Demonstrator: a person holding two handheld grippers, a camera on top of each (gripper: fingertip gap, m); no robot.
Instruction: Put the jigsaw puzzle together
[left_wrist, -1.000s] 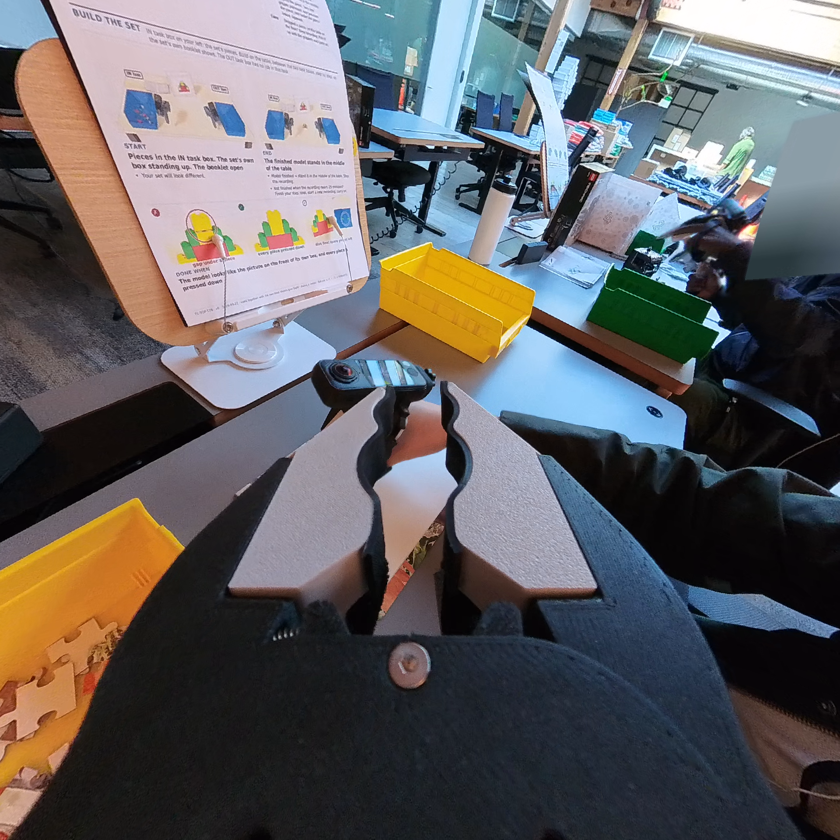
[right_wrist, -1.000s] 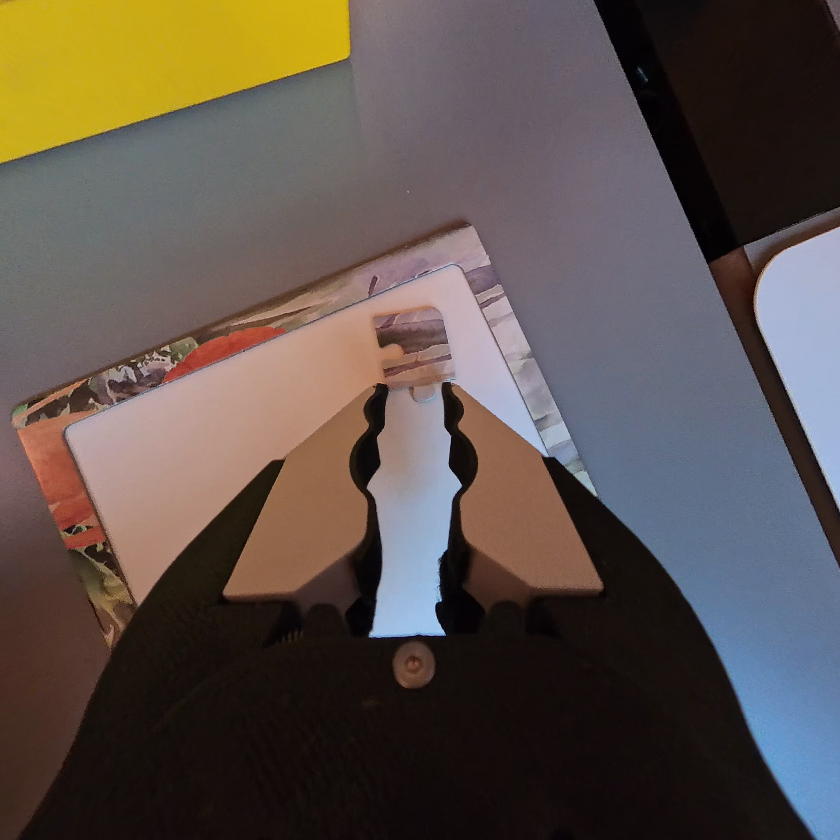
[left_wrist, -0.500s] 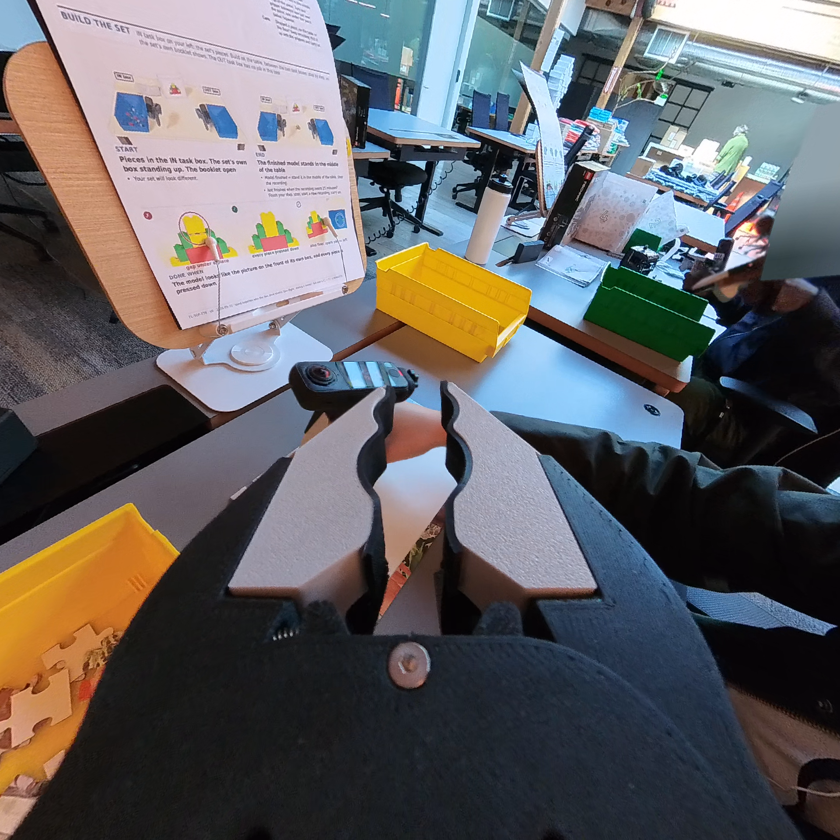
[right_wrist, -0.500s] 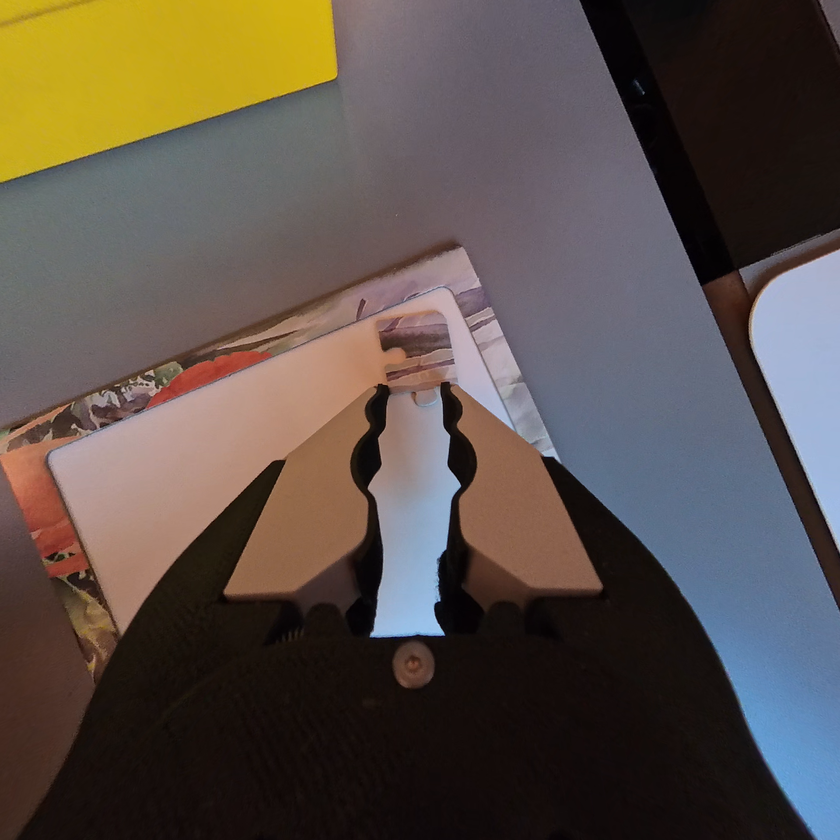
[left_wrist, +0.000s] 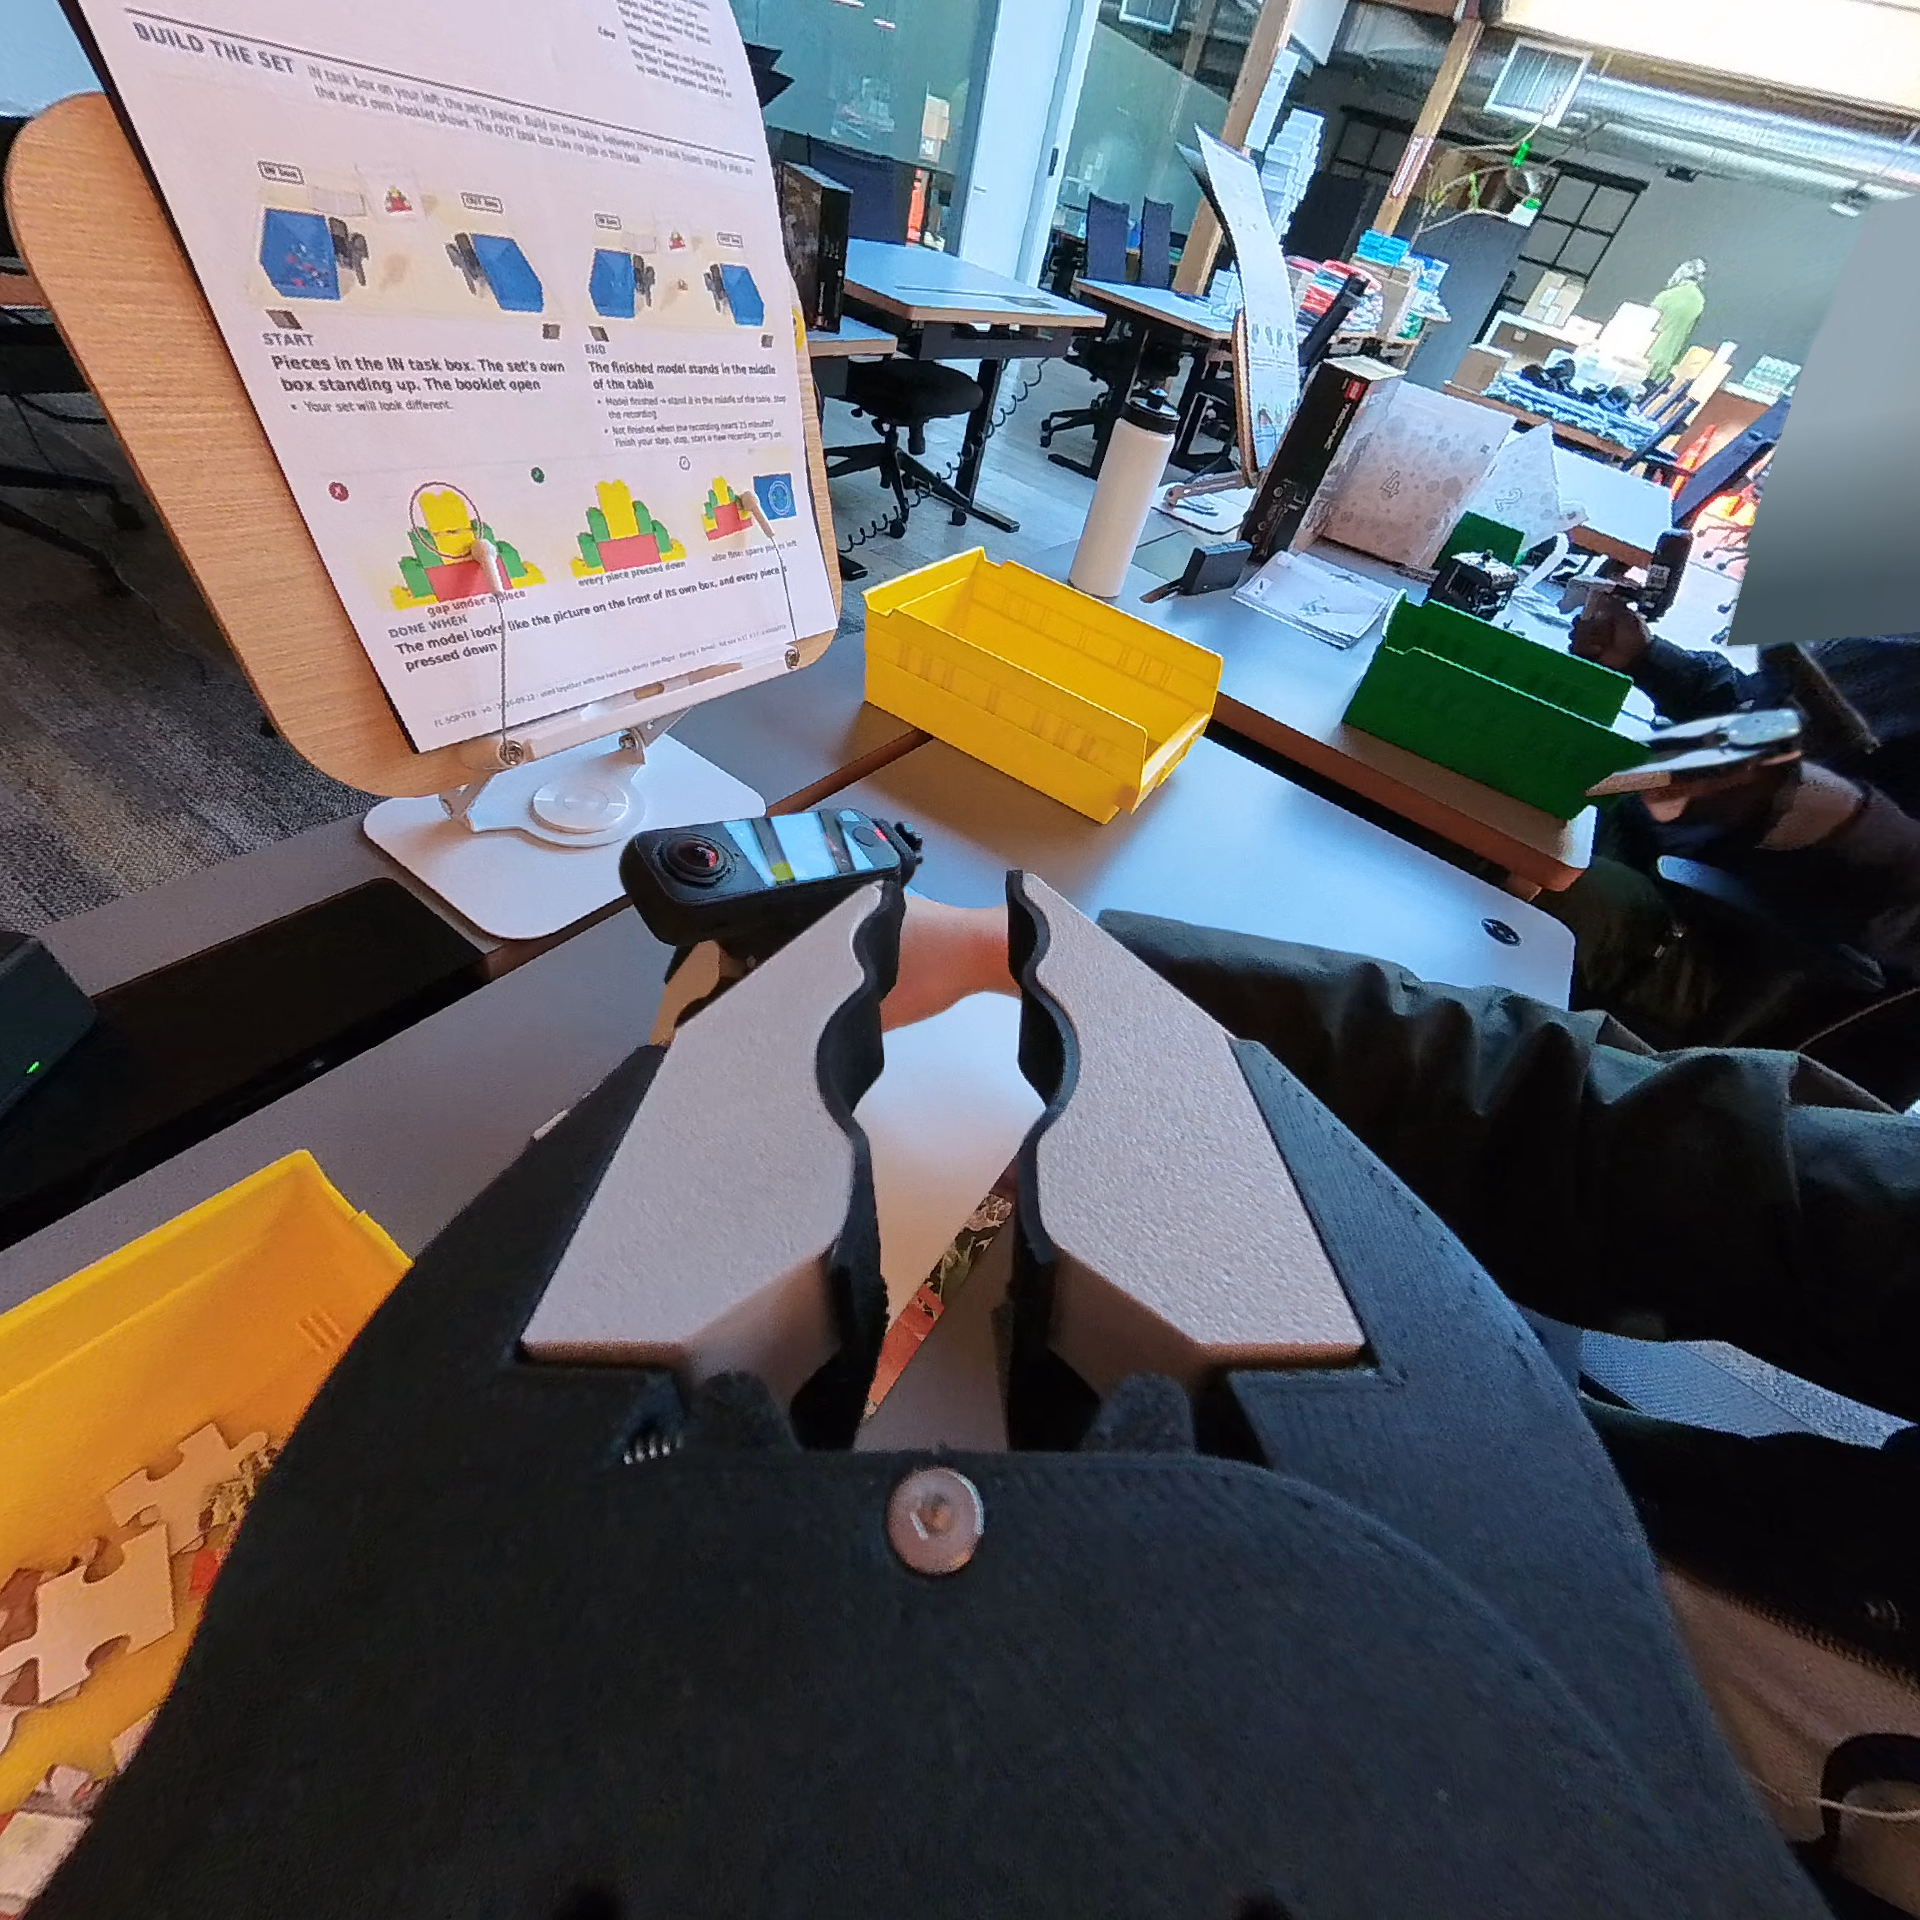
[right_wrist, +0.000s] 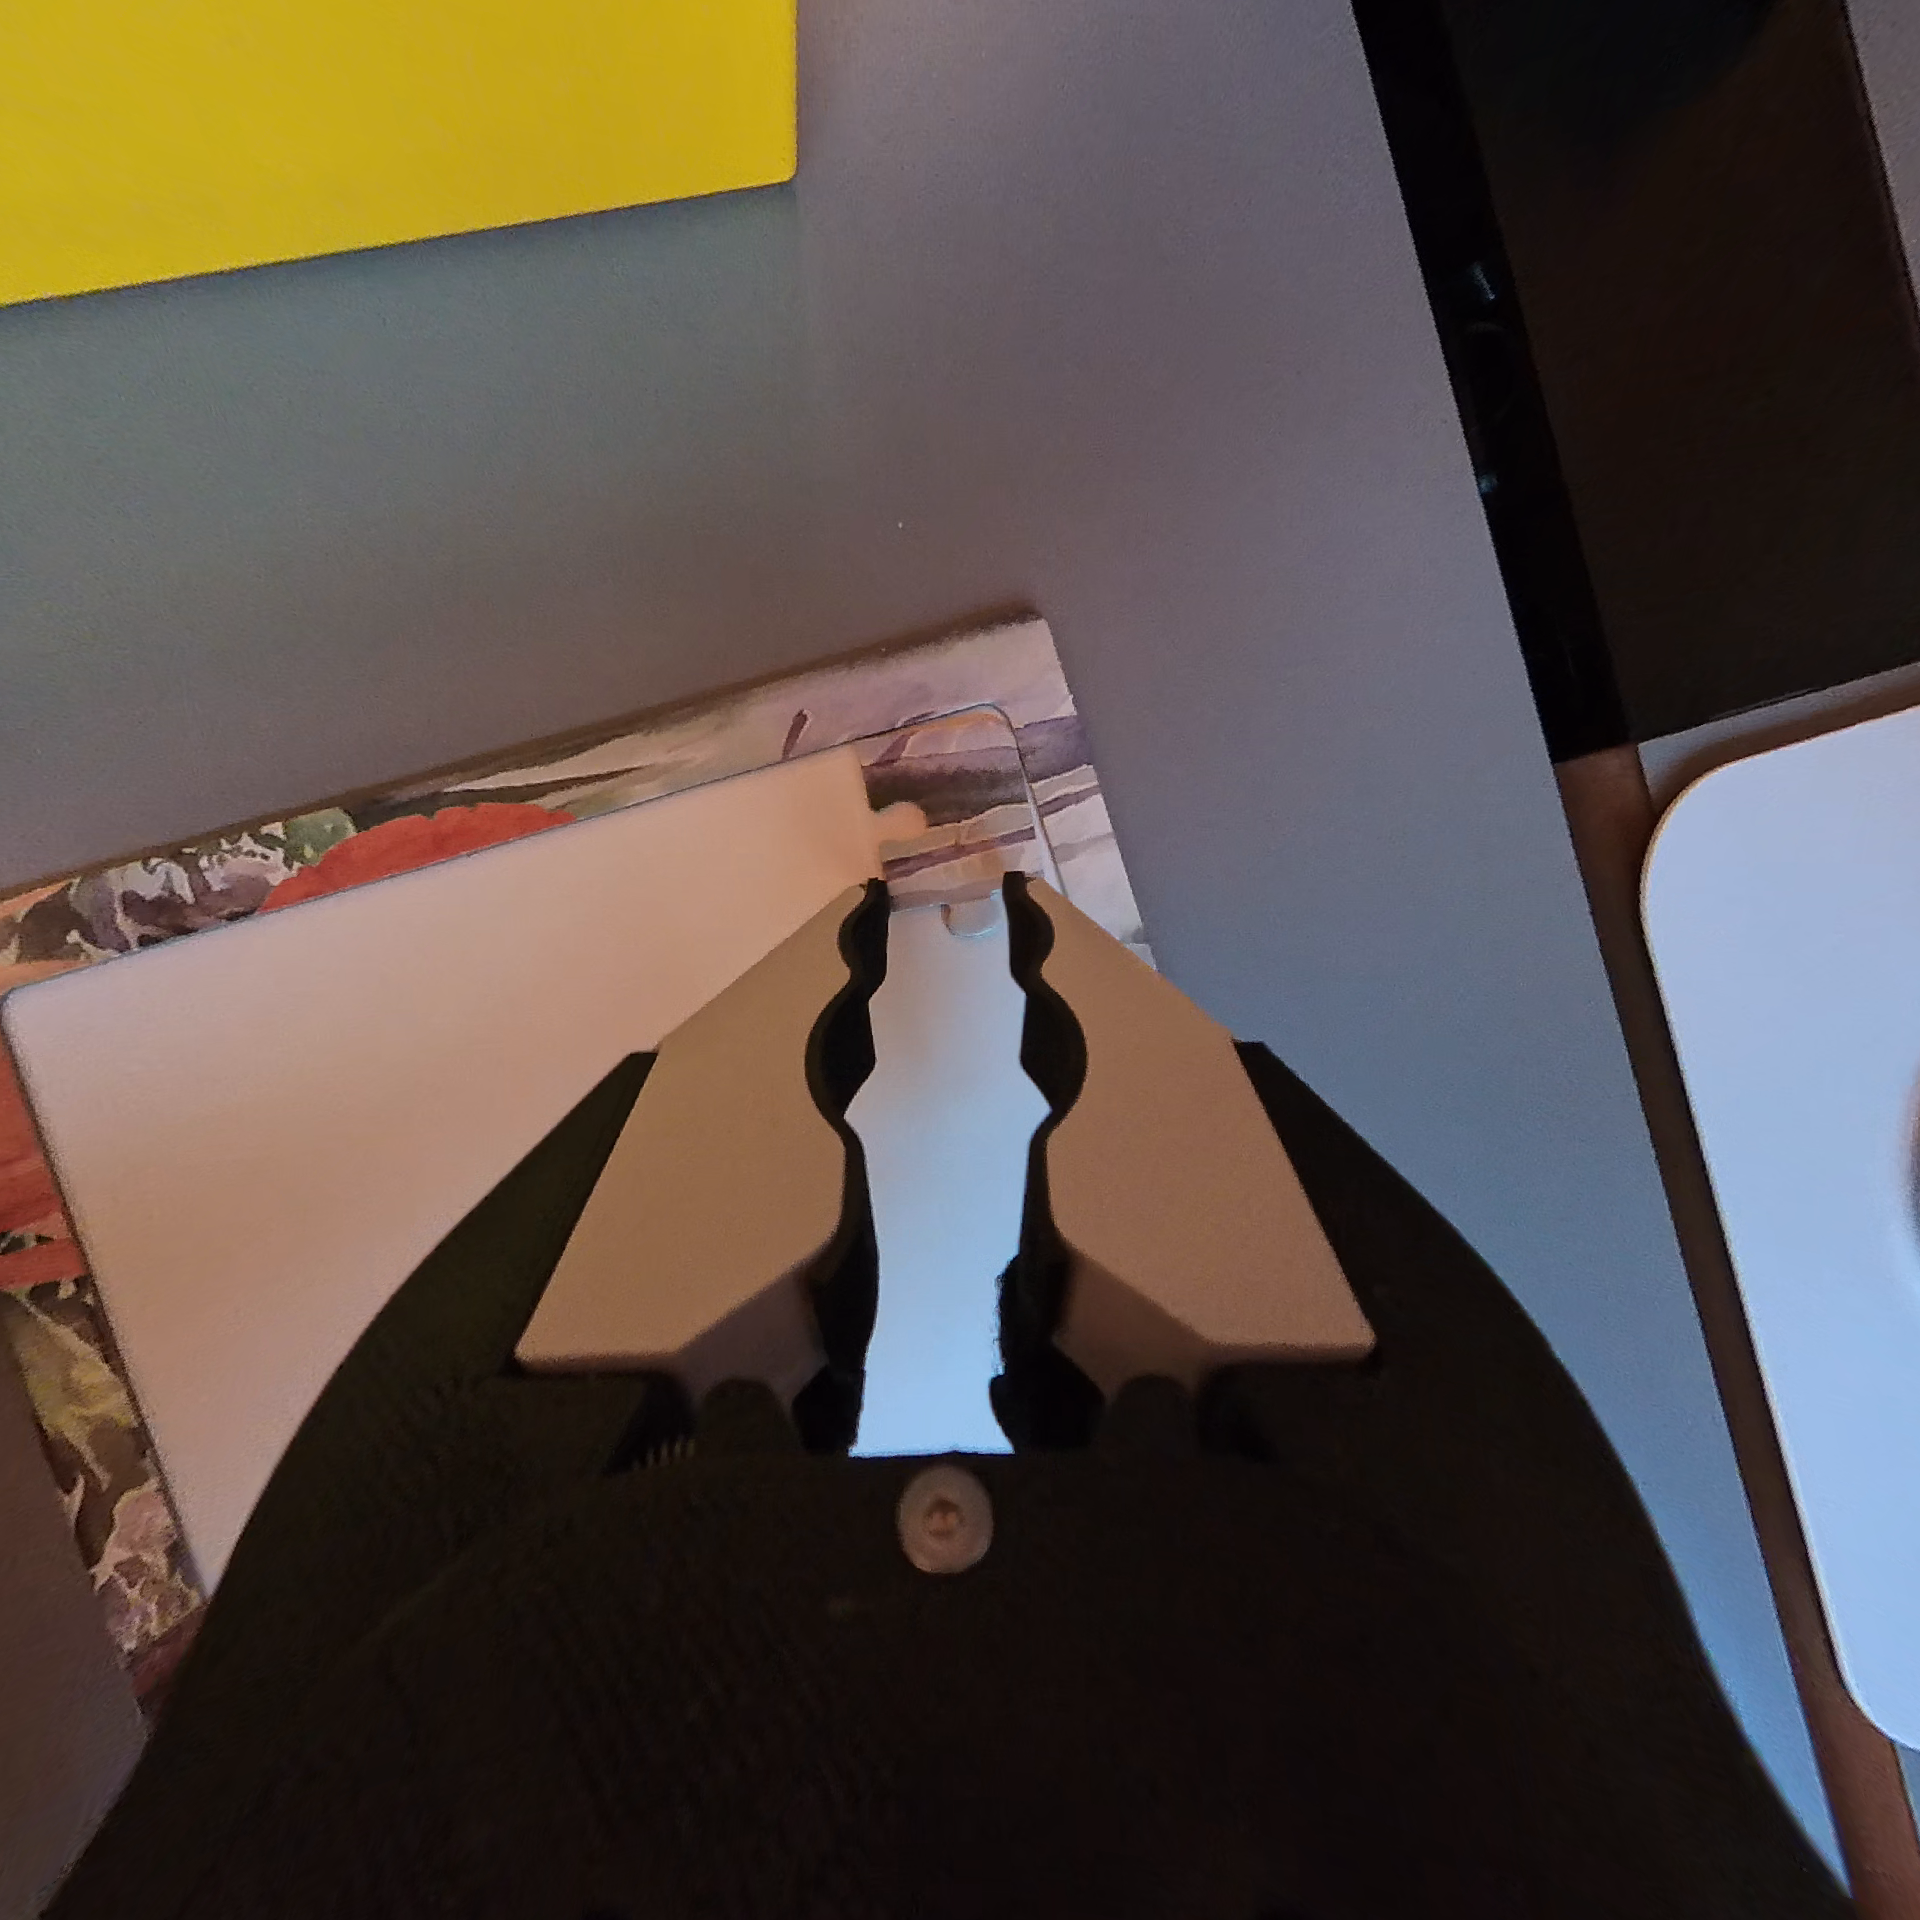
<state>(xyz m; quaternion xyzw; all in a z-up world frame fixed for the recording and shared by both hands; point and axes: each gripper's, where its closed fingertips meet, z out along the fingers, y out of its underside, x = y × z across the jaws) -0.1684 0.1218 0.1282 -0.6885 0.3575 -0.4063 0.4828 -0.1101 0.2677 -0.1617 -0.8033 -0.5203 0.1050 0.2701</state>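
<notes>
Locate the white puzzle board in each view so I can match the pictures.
Left wrist view: white puzzle board shows in the gap of the left gripper.
Right wrist view: lower left, on the printed picture sheet.
Shared landmark: that sheet.

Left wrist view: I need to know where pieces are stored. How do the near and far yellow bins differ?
The near yellow bin holds loose puzzle pieces; the far yellow bin shows none in its visible interior. The near yellow bin is cut off by the frame; the far yellow bin is seen whole. Both are yellow plastic on the grey table.
</notes>
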